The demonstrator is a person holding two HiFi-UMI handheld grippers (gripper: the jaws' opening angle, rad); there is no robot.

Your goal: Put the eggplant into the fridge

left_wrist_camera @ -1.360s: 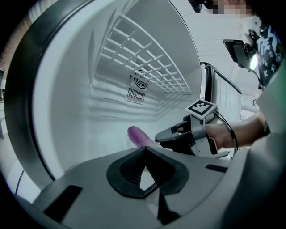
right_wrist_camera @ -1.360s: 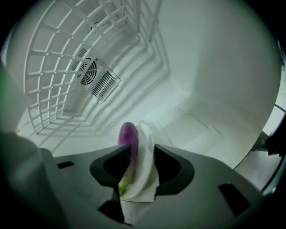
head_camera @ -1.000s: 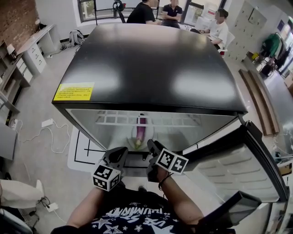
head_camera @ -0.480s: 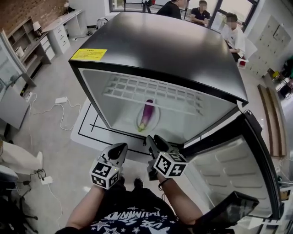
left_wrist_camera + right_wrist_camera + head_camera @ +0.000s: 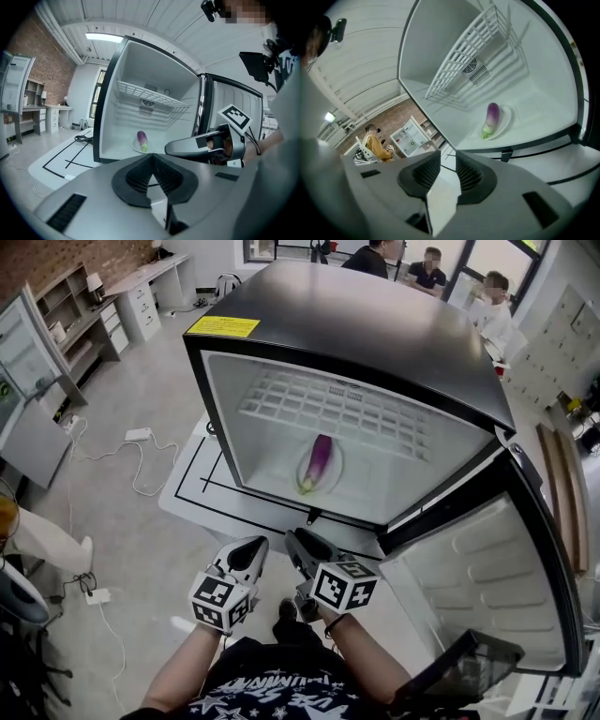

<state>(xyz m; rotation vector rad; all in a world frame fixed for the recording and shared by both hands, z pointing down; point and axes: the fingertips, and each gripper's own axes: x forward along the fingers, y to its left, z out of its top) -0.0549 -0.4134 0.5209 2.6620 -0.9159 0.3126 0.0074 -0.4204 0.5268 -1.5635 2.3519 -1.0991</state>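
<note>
1. The eggplant (image 5: 318, 461) lies on a white plate (image 5: 336, 472) on the floor of the open fridge (image 5: 375, 324), at twelve o'clock from both grippers.
2. The left gripper (image 5: 251, 547) is outside the fridge, with its jaws clenched together and empty.
3. The right gripper (image 5: 298, 542) is at three o'clock of the left. Its jaws have just been closing but are released, a little apart, with nothing between them.

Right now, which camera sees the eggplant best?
The right gripper view: the eggplant looks biggest, purple with a green end, lying on a white plate inside the fridge. The head view shows it smaller from above; the left gripper view shows it tiny.
</note>
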